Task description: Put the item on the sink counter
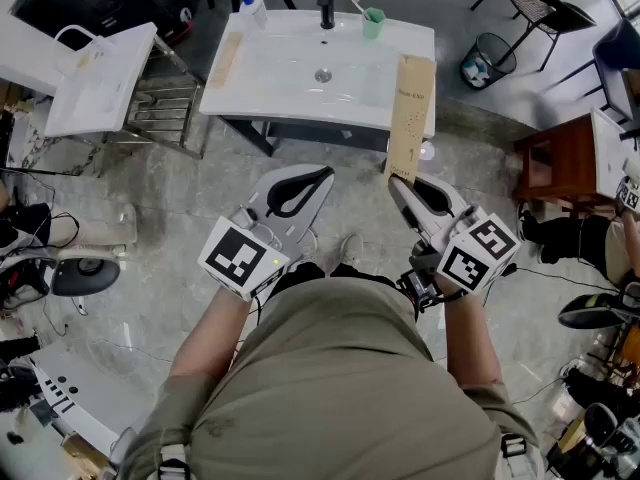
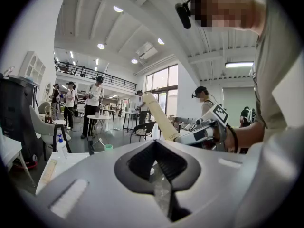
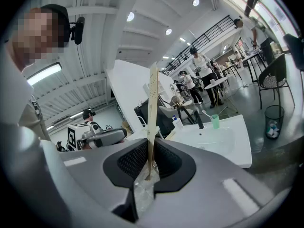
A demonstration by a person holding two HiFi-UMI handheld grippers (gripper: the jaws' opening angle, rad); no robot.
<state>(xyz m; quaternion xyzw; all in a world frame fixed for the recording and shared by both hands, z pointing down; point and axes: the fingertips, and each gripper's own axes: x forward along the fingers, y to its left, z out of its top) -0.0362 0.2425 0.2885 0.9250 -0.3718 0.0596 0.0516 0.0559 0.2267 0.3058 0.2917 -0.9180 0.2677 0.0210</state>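
A long flat pale wooden board (image 1: pixel 411 116) is held at its near end, and my right gripper (image 1: pixel 404 188) is shut on it. Its far part lies over the right side of the white sink counter (image 1: pixel 270 73); contact with the counter cannot be told. In the right gripper view the board (image 3: pixel 152 108) stands edge-on between the pads of the right gripper (image 3: pixel 148 160). My left gripper (image 1: pixel 318 180) hovers before the counter's front edge, shut and empty. Its view shows the left gripper (image 2: pixel 156 148) with tips together, and the board (image 2: pixel 159 115) slanting up from the right gripper (image 2: pixel 199 134).
A black faucet (image 1: pixel 325 6), a green cup with a toothbrush (image 1: pixel 372 21) and a bottle (image 1: pixel 253 8) stand at the counter's back. A wooden strip (image 1: pixel 224 60) lies on its left. A second basin (image 1: pixel 100 78) and metal rack (image 1: pixel 165 113) are left; a bin (image 1: pixel 487 60) and wooden table (image 1: pixel 560 158) are right.
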